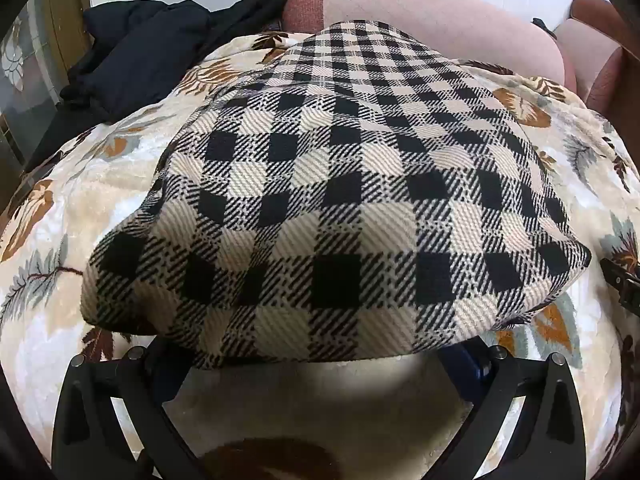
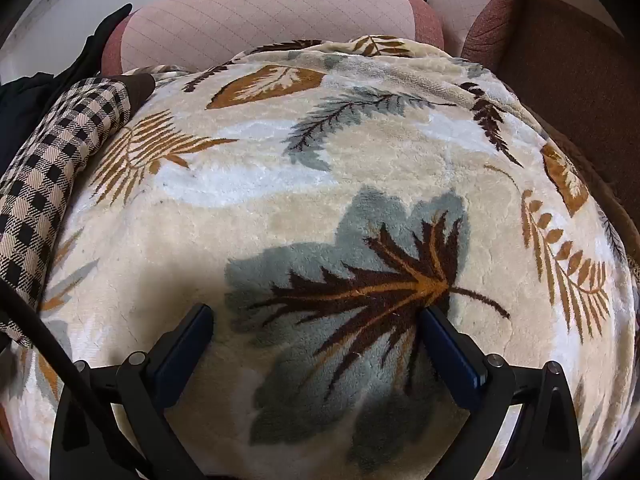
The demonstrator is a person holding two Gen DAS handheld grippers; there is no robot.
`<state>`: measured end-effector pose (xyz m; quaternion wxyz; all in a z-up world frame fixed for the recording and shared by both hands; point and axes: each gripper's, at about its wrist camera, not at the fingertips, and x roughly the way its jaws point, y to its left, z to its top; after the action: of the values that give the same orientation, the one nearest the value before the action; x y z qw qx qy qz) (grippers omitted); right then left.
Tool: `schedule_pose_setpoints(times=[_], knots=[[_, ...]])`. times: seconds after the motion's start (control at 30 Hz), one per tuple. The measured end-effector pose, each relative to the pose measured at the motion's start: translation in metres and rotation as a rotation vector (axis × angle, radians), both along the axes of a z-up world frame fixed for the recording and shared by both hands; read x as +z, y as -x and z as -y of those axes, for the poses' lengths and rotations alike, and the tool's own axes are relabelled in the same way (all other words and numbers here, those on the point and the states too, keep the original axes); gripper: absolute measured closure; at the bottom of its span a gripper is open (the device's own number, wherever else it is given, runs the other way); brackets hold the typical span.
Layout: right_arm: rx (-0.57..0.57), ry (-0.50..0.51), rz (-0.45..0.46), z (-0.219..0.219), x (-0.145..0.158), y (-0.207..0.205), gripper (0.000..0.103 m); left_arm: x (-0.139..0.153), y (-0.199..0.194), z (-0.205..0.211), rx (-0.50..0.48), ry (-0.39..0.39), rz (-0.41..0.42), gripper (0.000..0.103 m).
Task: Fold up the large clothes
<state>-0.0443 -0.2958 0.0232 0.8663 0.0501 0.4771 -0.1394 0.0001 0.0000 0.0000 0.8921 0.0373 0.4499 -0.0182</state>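
Note:
A black and cream checked garment (image 1: 328, 184) lies folded flat on a cream leaf-print blanket (image 1: 68, 216). In the left wrist view its near edge covers my left gripper's fingertips; the jaws stand wide apart under that edge. In the right wrist view the garment (image 2: 52, 184) lies at the far left. My right gripper (image 2: 316, 316) is open and empty over the blanket (image 2: 360, 152), its blue pads (image 2: 444, 340) apart.
A pile of black clothes (image 1: 136, 56) lies at the back left of the blanket. Pink sofa cushions (image 2: 260, 16) run along the back. A brown armrest (image 2: 560, 64) stands at the right. A black cable (image 2: 44, 332) crosses the lower left of the right wrist view.

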Motion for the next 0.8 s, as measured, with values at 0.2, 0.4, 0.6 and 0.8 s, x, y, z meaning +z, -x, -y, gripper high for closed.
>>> schedule_pose_setpoints(times=[0.2,0.4,0.6,0.8], knots=[[0.0,0.001,0.0,-0.001,0.0,0.0,0.0,0.0,0.0,0.0,0.0,0.0,0.001,0.0],[0.0,-0.002,0.001,0.0,0.0,0.0,0.0,0.0,0.0,0.0,0.004,0.0,-0.003,0.0],[-0.003,-0.015,-0.03,0.001,0.0,-0.002,0.0,0.001,-0.001,0.002,0.011,-0.01,-0.031,0.0],[-0.027,-0.04,-0.056,0.006,0.003,-0.001,0.0,0.008,0.019,-0.003,-0.025,0.005,-0.034,0.0]])
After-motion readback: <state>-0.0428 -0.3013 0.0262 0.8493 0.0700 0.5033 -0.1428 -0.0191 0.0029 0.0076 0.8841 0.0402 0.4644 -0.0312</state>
